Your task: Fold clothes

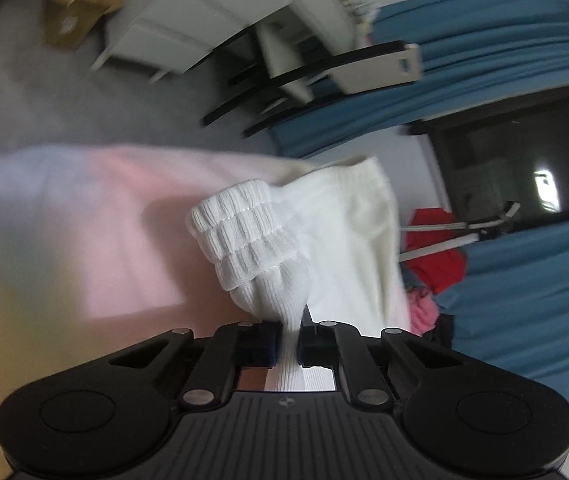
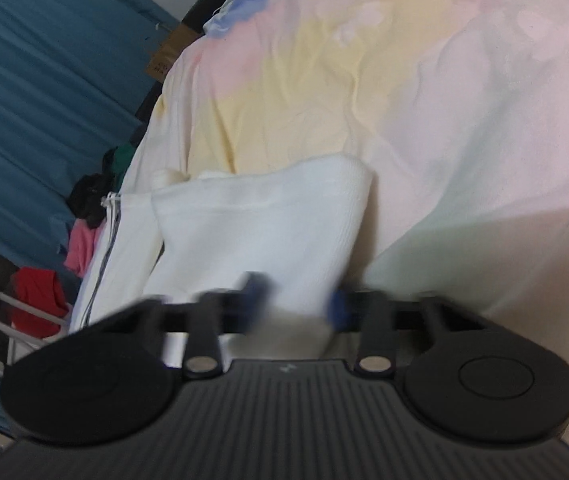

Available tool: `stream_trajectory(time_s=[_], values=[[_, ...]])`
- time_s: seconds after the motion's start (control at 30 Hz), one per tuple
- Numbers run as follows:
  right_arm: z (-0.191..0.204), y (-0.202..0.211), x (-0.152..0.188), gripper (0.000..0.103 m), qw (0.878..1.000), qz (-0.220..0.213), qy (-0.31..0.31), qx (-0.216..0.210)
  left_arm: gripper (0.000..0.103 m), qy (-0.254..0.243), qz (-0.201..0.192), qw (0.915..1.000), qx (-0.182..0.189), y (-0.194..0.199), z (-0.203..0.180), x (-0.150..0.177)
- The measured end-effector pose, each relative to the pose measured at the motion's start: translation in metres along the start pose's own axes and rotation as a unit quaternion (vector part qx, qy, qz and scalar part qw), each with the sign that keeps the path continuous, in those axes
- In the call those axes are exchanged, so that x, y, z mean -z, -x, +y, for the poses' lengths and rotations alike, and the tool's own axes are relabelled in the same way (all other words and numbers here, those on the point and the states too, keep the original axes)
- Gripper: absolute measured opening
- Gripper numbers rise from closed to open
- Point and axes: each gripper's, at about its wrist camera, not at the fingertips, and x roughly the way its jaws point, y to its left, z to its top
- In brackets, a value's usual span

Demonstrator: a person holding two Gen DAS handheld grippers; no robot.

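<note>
Pastel bedsheet [image 2: 404, 80]; left tongs [image 1: 288, 344] clenched on white sweater [image 1: 268, 248], right tongs [image 2: 296, 304] released, blurred.

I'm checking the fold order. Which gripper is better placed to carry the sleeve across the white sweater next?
Left. The left gripper is already clamped on the sleeve; the right gripper looks open over the sweater, blurred.

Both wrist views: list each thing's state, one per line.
Left tongs: shut on the white knit garment.
White knit garment: cuff bunched, lifted.
Right tongs: blurred, apart, cloth between them.
Pastel bedsheet: spread, wrinkled.
Red clothing: draped on a rack.
</note>
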Motion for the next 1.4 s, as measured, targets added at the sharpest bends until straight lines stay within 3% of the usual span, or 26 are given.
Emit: stream_trajectory(time_s=[0.1,0.23,0.43,0.57,0.7,0.83,0.93,1.0,1.17,1.27,1.4], values=[[-0.002,0.011,-0.007,0.009,0.999,-0.024,-0.006,-0.026,0.008,-0.039,-0.02,0.9989,0.018,0.006,-0.017,0.003],[0.015,0.038,-0.01,0.006,0.994,-0.086,0.053,-0.045,0.008,-0.045,-0.03,0.9975,0.045,0.01,-0.027,0.002],[0.001,0.033,-0.012,0.006,0.996,-0.077,0.048,-0.01,0.007,-0.018,-0.031,0.9982,0.048,0.013,-0.021,0.003],[0.01,0.041,-0.01,0.006,0.994,-0.094,0.058,-0.014,0.007,-0.021,-0.032,0.9978,0.055,0.019,-0.022,0.001],[0.036,0.046,-0.017,0.006,0.991,-0.107,0.072,-0.027,0.007,-0.032,-0.027,0.9978,0.052,0.02,-0.029,-0.005],[0.087,0.033,-0.033,0.006,0.986,-0.124,0.107,-0.035,0.007,-0.021,-0.011,0.9977,0.063,0.002,-0.056,-0.03],[0.143,0.007,-0.043,0.006,0.981,-0.125,0.137,-0.049,0.007,-0.039,-0.013,0.9972,0.062,-0.032,-0.095,-0.054],[0.185,-0.019,-0.047,0.006,0.977,-0.129,0.164,-0.051,0.007,-0.073,-0.02,0.9963,0.041,-0.065,-0.128,-0.066],[0.271,-0.106,-0.044,0.006,0.966,-0.136,0.218,-0.033,0.008,-0.106,-0.029,0.994,-0.004,-0.172,-0.183,-0.085],[0.303,-0.162,-0.033,0.006,0.959,-0.133,0.251,-0.016,0.009,-0.144,-0.035,0.988,-0.044,-0.24,-0.203,-0.091],[0.303,-0.204,-0.024,0.006,0.957,-0.106,0.27,-0.007,0.012,-0.184,-0.03,0.9781,-0.094,-0.313,-0.208,-0.083]])
